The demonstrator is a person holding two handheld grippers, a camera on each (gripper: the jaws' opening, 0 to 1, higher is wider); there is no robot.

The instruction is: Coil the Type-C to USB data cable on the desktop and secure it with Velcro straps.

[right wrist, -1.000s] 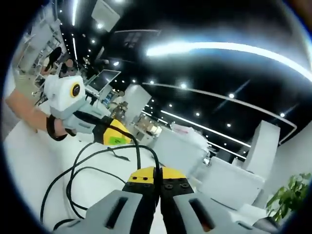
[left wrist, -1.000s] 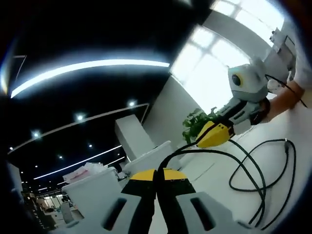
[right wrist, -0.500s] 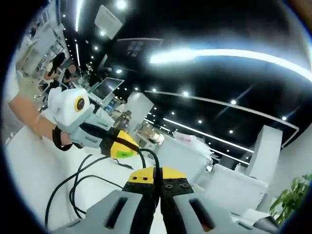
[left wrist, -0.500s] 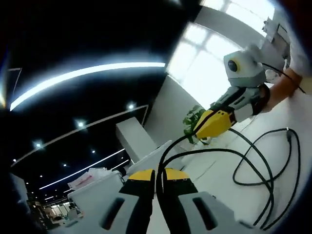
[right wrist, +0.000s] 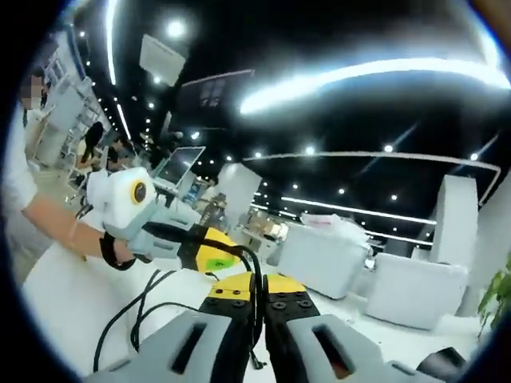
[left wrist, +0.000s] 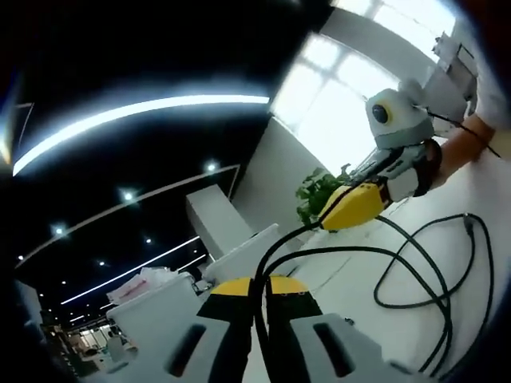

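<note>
A black data cable (left wrist: 343, 249) runs between both grippers and trails in loose loops over the white desktop (left wrist: 479, 191). My left gripper (left wrist: 255, 286) is shut on a strand of it, which arcs up to the right gripper (left wrist: 355, 206), held by a hand at the right. In the right gripper view, my right gripper (right wrist: 257, 286) is shut on the cable (right wrist: 148, 289), which curves over to the left gripper (right wrist: 209, 249) close ahead at the left. Loops hang down to the desktop (right wrist: 64, 295) below.
A potted plant (left wrist: 315, 195) and white desk partitions (left wrist: 160, 307) stand beyond the table. The right gripper view has more white partitions (right wrist: 327, 255), a monitor (right wrist: 180, 163), a person (right wrist: 92, 140) far off and a plant (right wrist: 499, 291) at the right edge.
Both views have tilted with the hands. The left gripper has come closer to the right gripper's jaws, shortening the strand between them. Both stay shut on the cable.
</note>
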